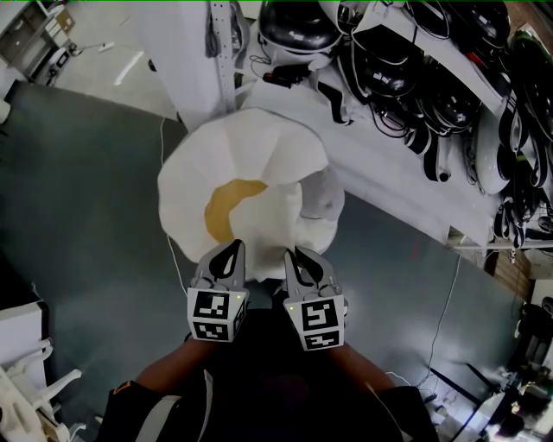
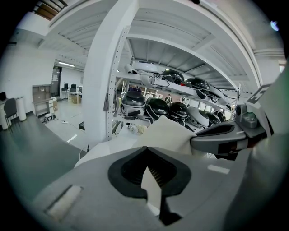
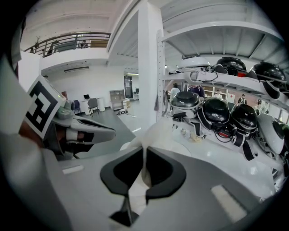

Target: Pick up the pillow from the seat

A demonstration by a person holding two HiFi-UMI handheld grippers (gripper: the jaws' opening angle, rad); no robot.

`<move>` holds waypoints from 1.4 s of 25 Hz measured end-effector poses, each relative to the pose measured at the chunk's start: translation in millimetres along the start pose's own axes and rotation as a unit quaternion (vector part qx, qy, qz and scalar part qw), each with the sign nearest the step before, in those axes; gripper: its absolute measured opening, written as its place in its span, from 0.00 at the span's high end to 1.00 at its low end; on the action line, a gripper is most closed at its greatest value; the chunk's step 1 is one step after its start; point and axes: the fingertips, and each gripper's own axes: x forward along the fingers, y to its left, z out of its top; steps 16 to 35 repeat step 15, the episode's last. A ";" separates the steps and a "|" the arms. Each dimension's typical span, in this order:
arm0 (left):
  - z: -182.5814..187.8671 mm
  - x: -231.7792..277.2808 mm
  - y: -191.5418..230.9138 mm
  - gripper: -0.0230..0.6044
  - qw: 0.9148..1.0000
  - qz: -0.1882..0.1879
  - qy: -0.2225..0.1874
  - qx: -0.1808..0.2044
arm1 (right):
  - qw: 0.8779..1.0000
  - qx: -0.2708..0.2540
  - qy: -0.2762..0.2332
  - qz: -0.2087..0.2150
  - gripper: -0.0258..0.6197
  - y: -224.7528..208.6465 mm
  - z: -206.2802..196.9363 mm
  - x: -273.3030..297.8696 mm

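Head view: your left gripper (image 1: 226,253) and right gripper (image 1: 301,256) each pinch the near edge of the round white yellow-centred fabric pillow (image 1: 259,160), aloft above the grey floor (image 1: 86,216); raise both evenly.

The pillow (image 1: 251,186) has its near edge caught between the jaws of the left gripper (image 1: 232,249) and of the right gripper (image 1: 295,255), which sit side by side. Behind the pillow stands a rack post (image 1: 207,60). Behind and to the pillow's right runs a shelf (image 1: 406,186) carrying helmets (image 1: 298,26). Floor (image 1: 78,190) spreads to the pillow's left.
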 end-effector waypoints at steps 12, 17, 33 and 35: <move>-0.9 -2.6 -4.3 0.96 1.000 -0.002 0.001 0.006 | 1.000 -0.005 0.000 0.000 0.92 0.3 -1.8 -3.6; 0.1 -2.5 -5.6 0.96 1.000 -0.002 -0.001 0.007 | 1.000 -0.004 -0.001 0.000 0.92 -0.8 -2.8 -4.5; 0.1 -2.5 -5.6 0.96 1.000 -0.002 -0.001 0.007 | 1.000 -0.004 -0.001 0.000 0.92 -0.8 -2.8 -4.5; 0.1 -2.5 -5.6 0.96 1.000 -0.002 -0.001 0.007 | 1.000 -0.004 -0.001 0.000 0.92 -0.8 -2.8 -4.5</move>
